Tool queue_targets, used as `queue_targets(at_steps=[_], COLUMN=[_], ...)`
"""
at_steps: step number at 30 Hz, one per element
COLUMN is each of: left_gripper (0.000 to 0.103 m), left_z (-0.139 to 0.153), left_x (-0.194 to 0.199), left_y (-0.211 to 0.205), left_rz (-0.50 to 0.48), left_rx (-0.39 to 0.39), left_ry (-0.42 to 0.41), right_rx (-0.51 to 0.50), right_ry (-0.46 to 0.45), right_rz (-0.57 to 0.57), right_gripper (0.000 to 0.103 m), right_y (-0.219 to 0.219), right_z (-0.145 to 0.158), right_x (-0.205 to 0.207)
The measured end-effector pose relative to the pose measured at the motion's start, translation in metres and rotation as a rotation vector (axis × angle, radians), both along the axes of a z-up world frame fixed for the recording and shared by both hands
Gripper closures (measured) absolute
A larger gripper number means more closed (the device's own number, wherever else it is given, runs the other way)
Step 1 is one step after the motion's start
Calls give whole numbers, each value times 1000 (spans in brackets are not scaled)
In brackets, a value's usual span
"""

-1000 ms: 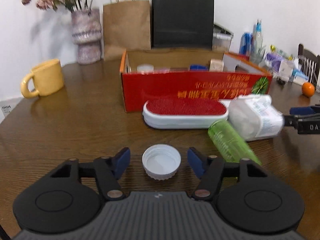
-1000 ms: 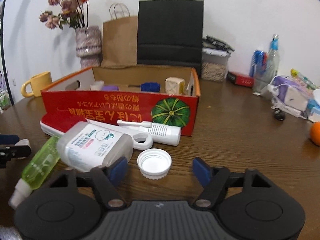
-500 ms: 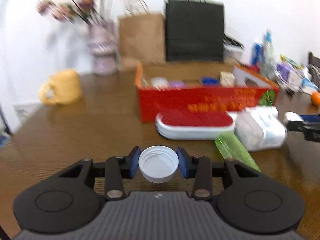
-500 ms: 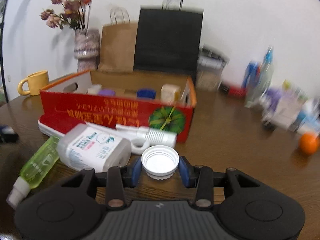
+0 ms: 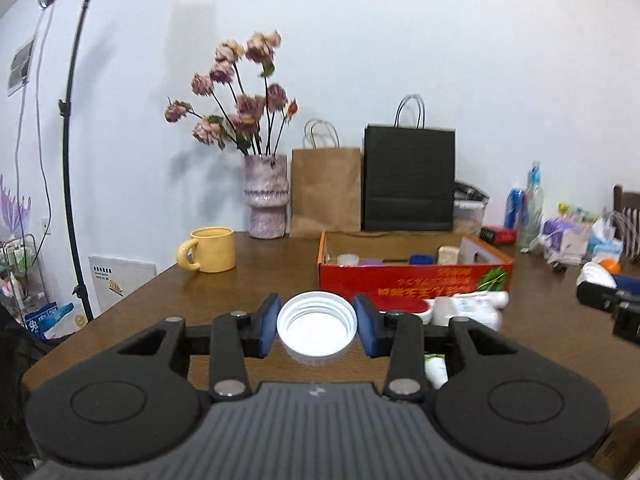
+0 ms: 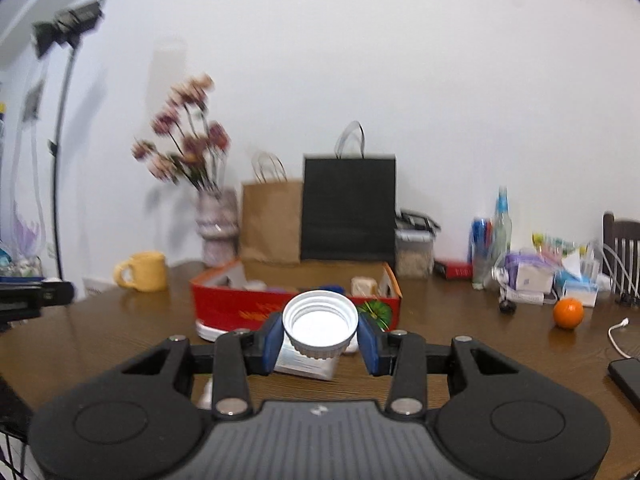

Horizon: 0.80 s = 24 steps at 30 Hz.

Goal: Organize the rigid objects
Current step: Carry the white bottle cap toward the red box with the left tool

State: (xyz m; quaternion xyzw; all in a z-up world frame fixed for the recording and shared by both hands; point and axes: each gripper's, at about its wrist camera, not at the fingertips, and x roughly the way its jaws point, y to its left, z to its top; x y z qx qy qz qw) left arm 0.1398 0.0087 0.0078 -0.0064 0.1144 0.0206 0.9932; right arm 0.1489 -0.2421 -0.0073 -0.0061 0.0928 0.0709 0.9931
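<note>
Left gripper (image 5: 317,330) is gripping a white cap (image 5: 317,333), open side up, blue pads (image 5: 267,330) pressing its ribbed rim from both sides; the cap is riding clear of the table (image 5: 256,264). Right gripper (image 6: 320,338) is likewise clamping a second white cap (image 6: 320,326), open side up, also lifted off the wood. Both caps are round, so no long axis is constraining the release; only keeping them level matters. Just beyond the tongs, loose items are lying against the near wall of the box: a white bottle (image 5: 466,310) and a red-topped brush (image 5: 404,305), partly hidden. Behind them the red box (image 5: 414,278) is sitting with its long side across both views, open top facing up, already holding small items. From the left gripper the box is lying ahead and slightly right; from the right gripper (image 6: 296,306) it is lying straight ahead, slightly left, and appearing closer. Judgement: the right cap is the nearer to the opening, and each cap must be passing over the near wall before release. Farther back: a mug (image 5: 210,249), a vase (image 5: 266,196) and paper bags (image 5: 408,178).
</note>
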Motion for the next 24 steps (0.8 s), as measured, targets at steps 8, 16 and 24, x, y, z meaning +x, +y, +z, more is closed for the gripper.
queue_targets(at_steps=[8, 16, 24], left_gripper=[62, 62, 62], left_z=[10, 3, 18], left_x=[-36, -20, 45], left_y=[-12, -15, -6], left_rz=[-36, -51, -60], left_rx=[-3, -1, -25], left_ry=[-42, 7, 16], right_rx=[-35, 1, -15], right_ry=[-66, -24, 0], right_rz=[12, -13, 12], right_gripper=[64, 64, 64], right_y=[8, -4, -6], right_z=[7, 0, 9], right_x=[-53, -39, 22])
